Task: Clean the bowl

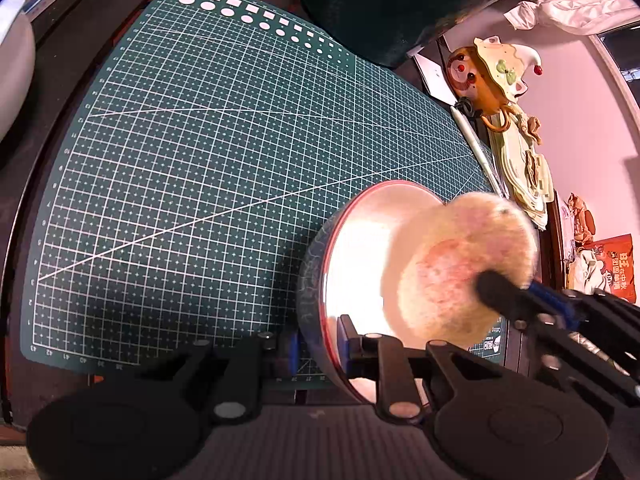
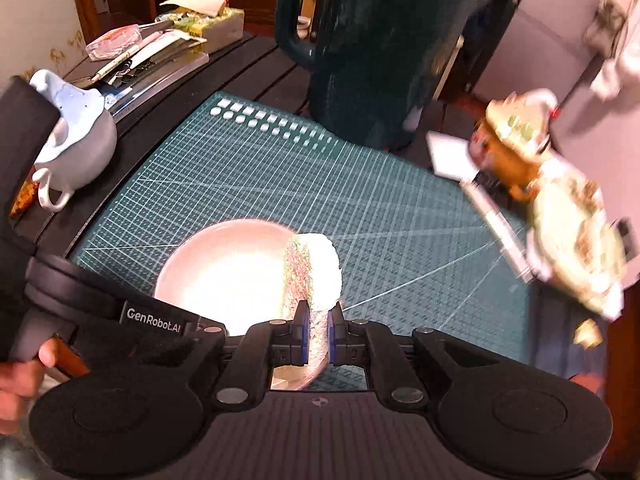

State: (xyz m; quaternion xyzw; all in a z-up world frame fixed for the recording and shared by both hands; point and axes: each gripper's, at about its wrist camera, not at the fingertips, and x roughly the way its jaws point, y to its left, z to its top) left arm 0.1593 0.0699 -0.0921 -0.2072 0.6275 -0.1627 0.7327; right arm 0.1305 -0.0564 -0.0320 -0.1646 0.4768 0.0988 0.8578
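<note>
A pale bowl (image 1: 356, 256) with a red rim and patterned grey outside rests on the green cutting mat (image 1: 200, 160). My left gripper (image 1: 318, 344) is shut on its near rim, one pad outside, one inside. A round cream sponge (image 1: 460, 268) with pinkish stains presses into the bowl's right side, held by my right gripper (image 1: 494, 286), which enters from the lower right. In the right wrist view the sponge (image 2: 314, 264) stands edge-on between the right gripper's (image 2: 318, 330) blue pads over the bright bowl (image 2: 224, 268). The left gripper's body (image 2: 120, 312) lies at the left.
A pale blue ceramic pot (image 2: 76, 140) sits left of the mat. Ceramic dishes and a brown figurine (image 1: 496, 76) crowd the right edge beside a pen (image 1: 476, 144). A dark green chair (image 2: 380, 40) stands behind the table. A hand (image 2: 20, 372) grips the left handle.
</note>
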